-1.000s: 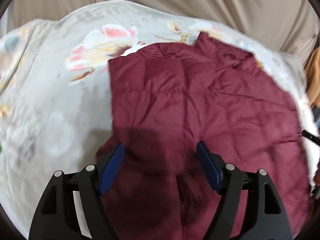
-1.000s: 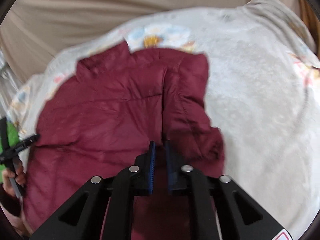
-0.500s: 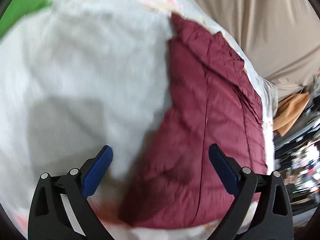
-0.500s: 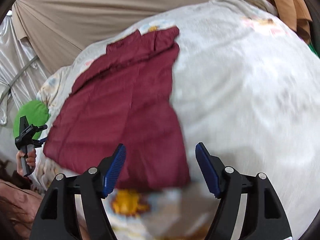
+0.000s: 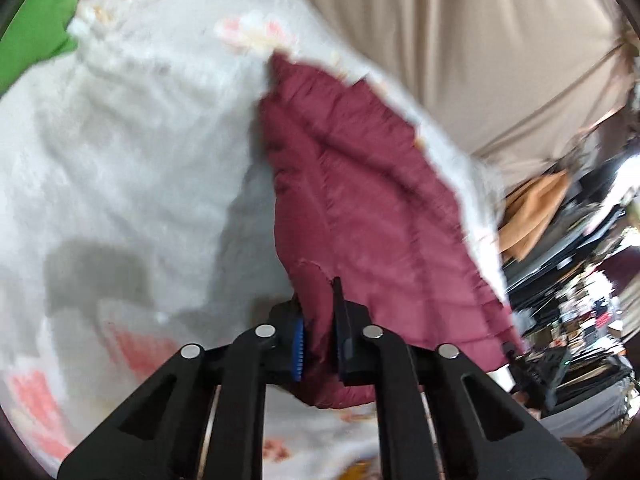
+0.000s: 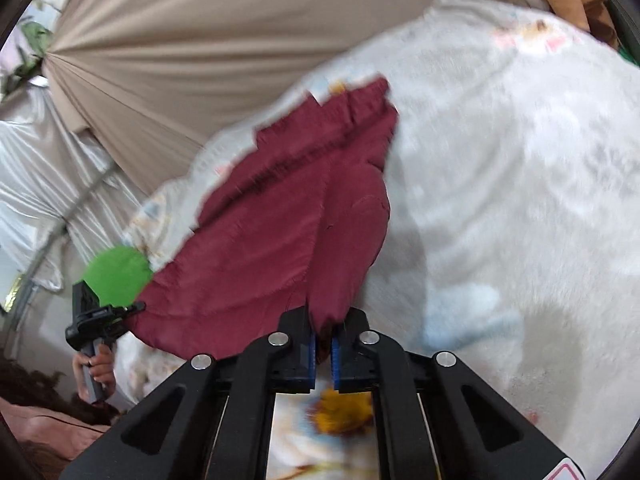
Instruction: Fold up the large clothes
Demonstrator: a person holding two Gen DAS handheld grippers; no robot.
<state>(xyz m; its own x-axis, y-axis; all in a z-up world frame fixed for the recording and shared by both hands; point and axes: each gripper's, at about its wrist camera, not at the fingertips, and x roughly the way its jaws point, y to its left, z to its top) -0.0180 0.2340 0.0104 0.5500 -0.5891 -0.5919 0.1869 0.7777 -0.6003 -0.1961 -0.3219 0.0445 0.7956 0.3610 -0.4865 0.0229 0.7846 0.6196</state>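
While the maroon jacket [image 5: 372, 216] lies spread on the white floral blanket [image 5: 132, 152], we pinch its near hem with both tools: our left gripper [image 5: 318, 344] and our right gripper [image 6: 323, 350] are each clamped on fabric.

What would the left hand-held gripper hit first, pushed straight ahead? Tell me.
The maroon jacket: the left hand-held gripper is shut on its near edge, so more jacket lies directly ahead, then probably the floral blanket.

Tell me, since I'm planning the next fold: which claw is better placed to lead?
Neither clearly. The left claw and right claw each pinch a near corner of the maroon quilted jacket on the floral blanket; they'd likely lift together.
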